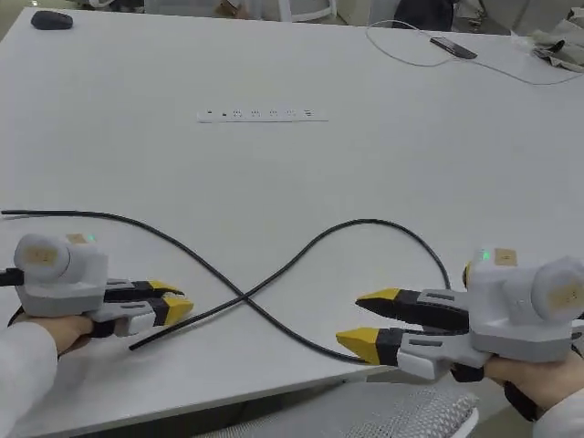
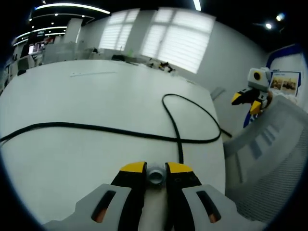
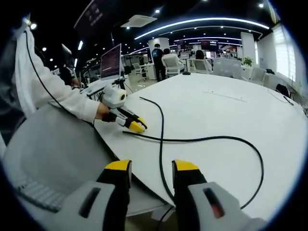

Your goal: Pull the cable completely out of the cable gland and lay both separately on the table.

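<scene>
Between the closed jaws of my left hand-held gripper [image 2: 155, 168] sits the small, rigid cable gland [image 2: 155, 175]. My right hand-held gripper [image 3: 151, 166], jaws wide, hovers by the light, floppy black cable [image 1: 274, 274] on the worktop [image 1: 365, 164]; I would grasp it near the gland.

One cable [image 1: 245, 294], one cable gland [image 2: 155, 174], two grippers [image 1: 187, 301] [image 1: 348, 318] — one power strip [image 1: 262, 115]

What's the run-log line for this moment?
left gripper shut on gland | right gripper open | cable looped on table
</scene>
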The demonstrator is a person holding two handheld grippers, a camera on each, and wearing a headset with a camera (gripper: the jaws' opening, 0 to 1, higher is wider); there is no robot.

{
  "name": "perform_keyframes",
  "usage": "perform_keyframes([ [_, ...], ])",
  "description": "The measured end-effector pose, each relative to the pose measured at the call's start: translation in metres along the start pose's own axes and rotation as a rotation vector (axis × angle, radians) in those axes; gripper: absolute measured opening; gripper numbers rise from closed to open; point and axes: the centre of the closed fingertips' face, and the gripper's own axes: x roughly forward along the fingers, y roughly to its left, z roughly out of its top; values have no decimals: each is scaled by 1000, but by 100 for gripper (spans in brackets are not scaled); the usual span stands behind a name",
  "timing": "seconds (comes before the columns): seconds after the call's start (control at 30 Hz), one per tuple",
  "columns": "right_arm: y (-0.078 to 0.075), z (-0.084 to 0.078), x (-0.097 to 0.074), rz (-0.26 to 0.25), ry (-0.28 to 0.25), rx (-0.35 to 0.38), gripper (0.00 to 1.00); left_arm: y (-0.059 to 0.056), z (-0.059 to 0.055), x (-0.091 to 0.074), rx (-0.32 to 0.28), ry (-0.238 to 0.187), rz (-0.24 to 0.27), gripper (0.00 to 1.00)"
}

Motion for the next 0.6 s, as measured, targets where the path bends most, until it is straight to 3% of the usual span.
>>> perform_keyframes([
  [0.1,0,-1,0,2,4,1,36,-1,1,0,3,-8,0,17],
  [0.33,-2,5,2,4,1,-7,36,-1,2,-5,5,22,12,20],
  [0.43,-4,9,5,9,1,-16,37,0,15,-16,2,5,33,26],
  [0.5,-5,13,6,15,5,-25,39,-2,30,-29,-13,-3,34,27],
  [0.57,-6,17,7,13,4,-27,41,4,26,-44,15,83,89,26],
  [0.6,-6,19,7,19,-3,-21,41,3,33,-54,81,73,90,27],
])
